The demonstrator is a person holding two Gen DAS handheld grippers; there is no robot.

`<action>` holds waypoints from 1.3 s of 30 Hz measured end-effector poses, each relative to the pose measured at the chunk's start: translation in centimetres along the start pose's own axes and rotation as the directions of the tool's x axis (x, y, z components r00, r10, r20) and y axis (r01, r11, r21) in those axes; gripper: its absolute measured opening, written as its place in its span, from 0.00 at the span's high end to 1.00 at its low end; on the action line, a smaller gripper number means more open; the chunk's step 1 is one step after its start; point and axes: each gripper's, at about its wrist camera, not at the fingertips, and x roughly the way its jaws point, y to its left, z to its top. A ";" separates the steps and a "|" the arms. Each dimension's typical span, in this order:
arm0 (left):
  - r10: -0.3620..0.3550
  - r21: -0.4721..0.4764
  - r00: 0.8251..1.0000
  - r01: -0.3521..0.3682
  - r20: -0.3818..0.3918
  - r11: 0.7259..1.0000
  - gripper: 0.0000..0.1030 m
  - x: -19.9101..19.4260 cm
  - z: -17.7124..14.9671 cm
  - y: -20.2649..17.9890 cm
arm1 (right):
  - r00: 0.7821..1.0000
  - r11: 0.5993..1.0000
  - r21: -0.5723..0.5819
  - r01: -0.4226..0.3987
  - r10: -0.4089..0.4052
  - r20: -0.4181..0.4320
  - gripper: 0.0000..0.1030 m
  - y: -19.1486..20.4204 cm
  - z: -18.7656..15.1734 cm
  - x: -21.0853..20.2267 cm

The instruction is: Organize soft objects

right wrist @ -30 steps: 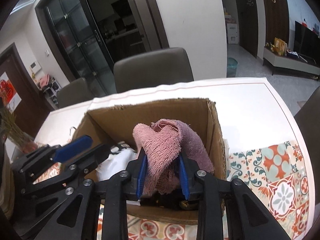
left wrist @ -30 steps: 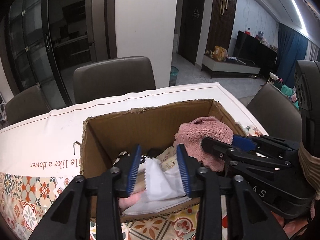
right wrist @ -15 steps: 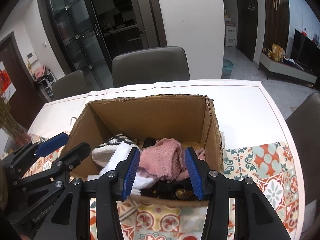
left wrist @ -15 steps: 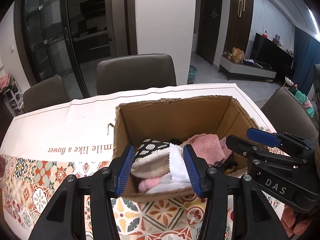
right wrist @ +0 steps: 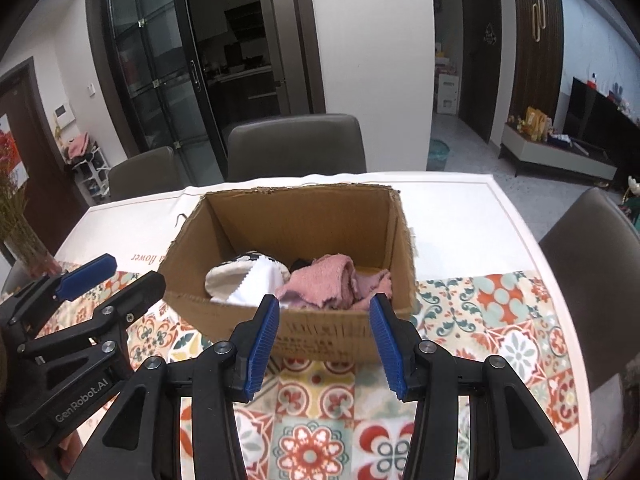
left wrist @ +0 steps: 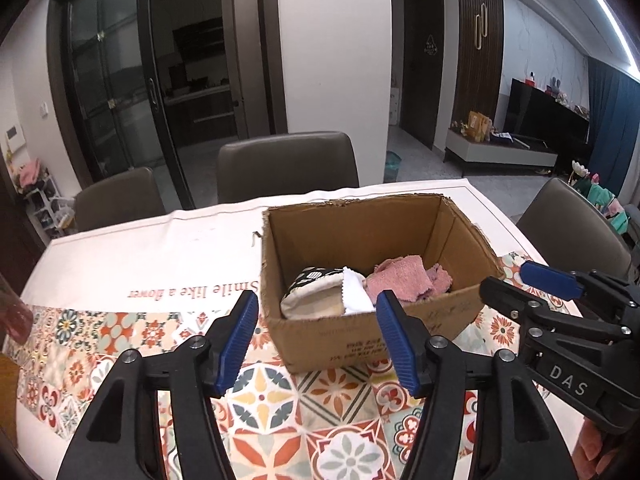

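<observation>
An open cardboard box (left wrist: pixel 460 236) (right wrist: pixel 396 240) stands on the table. Inside lie a pink towel (left wrist: pixel 404 280) (right wrist: pixel 332 280), a white cloth (left wrist: pixel 354 296) (right wrist: pixel 256 282) and a cream pouch with black pattern (left wrist: pixel 312 288) (right wrist: pixel 224 276). My left gripper (left wrist: pixel 316 316) is open and empty, in front of the box's near wall. My right gripper (right wrist: pixel 324 320) is open and empty, also in front of the box, to the right of the left one.
The table carries a patterned tile cloth (left wrist: pixel 280 400) and a white cloth with lettering (left wrist: pixel 160 256). Grey chairs (left wrist: pixel 286 164) (right wrist: pixel 592 248) stand at the far side and right. A vase of dried stems (right wrist: pixel 20 236) is at the left.
Both grippers have let go of their cloths, which now lie in the box, and have pulled back and up from the box with their jaws wide open.
</observation>
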 end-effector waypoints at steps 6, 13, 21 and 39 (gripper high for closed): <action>0.021 0.008 0.998 -0.022 0.056 1.000 0.37 -3.6 -1.5 -0.6 | 0.999 1.000 0.001 0.019 -0.019 0.051 0.42 0.0 -1.8 -3.6; 0.037 0.007 0.993 -0.038 0.115 0.999 0.34 -7.3 -3.4 -1.7 | 0.994 1.000 0.000 0.030 -0.030 0.104 0.39 -0.4 -4.3 -7.5; 0.048 -0.012 0.985 -0.047 0.168 0.999 0.27 -11.0 -6.0 -2.4 | 0.989 0.999 0.027 0.031 -0.035 0.147 0.33 -0.9 -7.2 -10.9; 0.127 -0.043 0.967 -0.120 0.221 0.992 0.01 -16.1 -13.2 -3.1 | 0.979 0.999 0.017 0.043 -0.045 0.197 0.28 -0.9 -13.8 -15.3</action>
